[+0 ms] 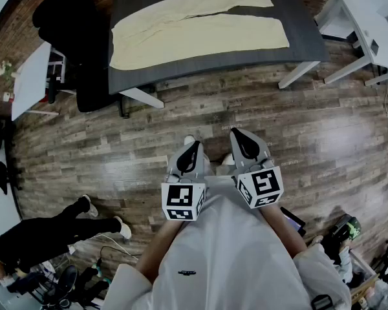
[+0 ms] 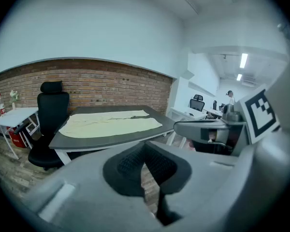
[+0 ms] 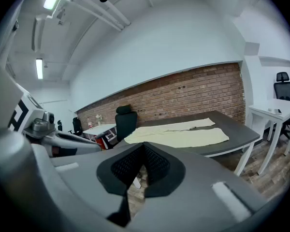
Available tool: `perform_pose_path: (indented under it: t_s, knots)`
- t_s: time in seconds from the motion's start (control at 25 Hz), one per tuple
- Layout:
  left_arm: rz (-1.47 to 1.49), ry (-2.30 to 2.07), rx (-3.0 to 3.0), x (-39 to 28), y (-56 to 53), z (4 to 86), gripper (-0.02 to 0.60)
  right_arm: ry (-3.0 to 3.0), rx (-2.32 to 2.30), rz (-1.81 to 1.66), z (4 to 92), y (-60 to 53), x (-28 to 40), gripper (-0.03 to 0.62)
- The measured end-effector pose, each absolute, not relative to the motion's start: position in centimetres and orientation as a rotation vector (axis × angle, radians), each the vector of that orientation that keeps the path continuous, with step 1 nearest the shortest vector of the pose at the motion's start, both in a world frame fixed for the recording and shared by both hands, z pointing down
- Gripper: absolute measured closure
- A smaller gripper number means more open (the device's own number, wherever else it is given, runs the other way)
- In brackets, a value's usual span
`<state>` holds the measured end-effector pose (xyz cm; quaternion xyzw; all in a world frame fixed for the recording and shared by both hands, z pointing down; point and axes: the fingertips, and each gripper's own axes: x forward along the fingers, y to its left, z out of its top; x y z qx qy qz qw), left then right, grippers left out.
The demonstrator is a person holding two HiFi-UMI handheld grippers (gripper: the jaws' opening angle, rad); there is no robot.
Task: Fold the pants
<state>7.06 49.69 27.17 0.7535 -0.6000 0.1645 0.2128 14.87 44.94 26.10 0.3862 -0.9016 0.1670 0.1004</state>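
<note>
Wood-plank floor, brick wall behind. Pants lie flat and unfolded on the dark table, well apart from both grippers. Left gripper and right gripper: jaws pressed together, nothing between. Only print: square markers on marker cubes; mark on white shirt too small to read.

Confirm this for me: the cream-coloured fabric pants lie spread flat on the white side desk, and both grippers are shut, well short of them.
The surface is wrong. The head view shows the cream-coloured fabric pants spread flat on the dark grey rectangular table. The left gripper and right gripper are indeed shut, well short of them.
</note>
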Motion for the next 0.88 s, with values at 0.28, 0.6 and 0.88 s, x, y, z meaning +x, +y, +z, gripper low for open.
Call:
perform_pose_path:
  t_s: [0.28, 0.6, 0.88]
  knots:
    - [0.49, -1.64, 2.14, 8.6, 49.0, 27.1, 0.578, -2.665, 1.179, 0.549, 26.8, 45.1, 16.4, 0.589]
    - [0.558, -1.581, 2.172, 9.4, 48.2, 27.8, 0.578, -2.633, 1.263, 0.608, 28.1, 44.7, 17.9, 0.589]
    - [0.51, -1.526, 2.214, 12.0, 43.7, 27.5, 0.578, -2.55, 1.342, 0.597, 28.3, 42.2, 20.9, 0.589]
